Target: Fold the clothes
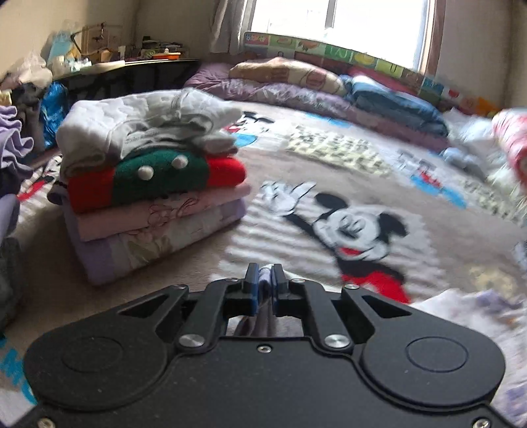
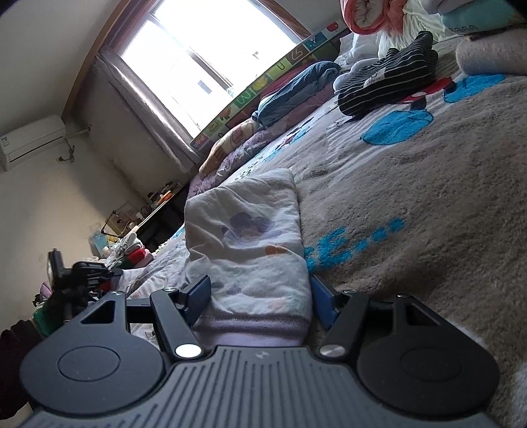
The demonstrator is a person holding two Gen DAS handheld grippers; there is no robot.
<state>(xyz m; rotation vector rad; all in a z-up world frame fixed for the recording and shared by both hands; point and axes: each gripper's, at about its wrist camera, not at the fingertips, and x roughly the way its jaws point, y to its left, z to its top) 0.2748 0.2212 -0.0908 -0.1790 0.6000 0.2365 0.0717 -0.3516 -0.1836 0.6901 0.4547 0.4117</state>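
My left claw (image 1: 265, 280) is clamped on a thin fold of the pale flowered garment (image 2: 250, 243), which lies on the bed's cartoon blanket (image 1: 329, 158). My right claw (image 2: 258, 296) grips its thick folded end. A stack of folded clothes (image 1: 148, 171) sits nearby.

A lived-in bedroom at home is showing here. A cartoon-mouse blanket (image 1: 329, 184) is covering the bed across the middle of the frame, rolled quilts (image 1: 296, 85) are lying under the bright window (image 1: 339, 19) at the top, and an air conditioner (image 2: 31, 140) is hanging at the left edge.
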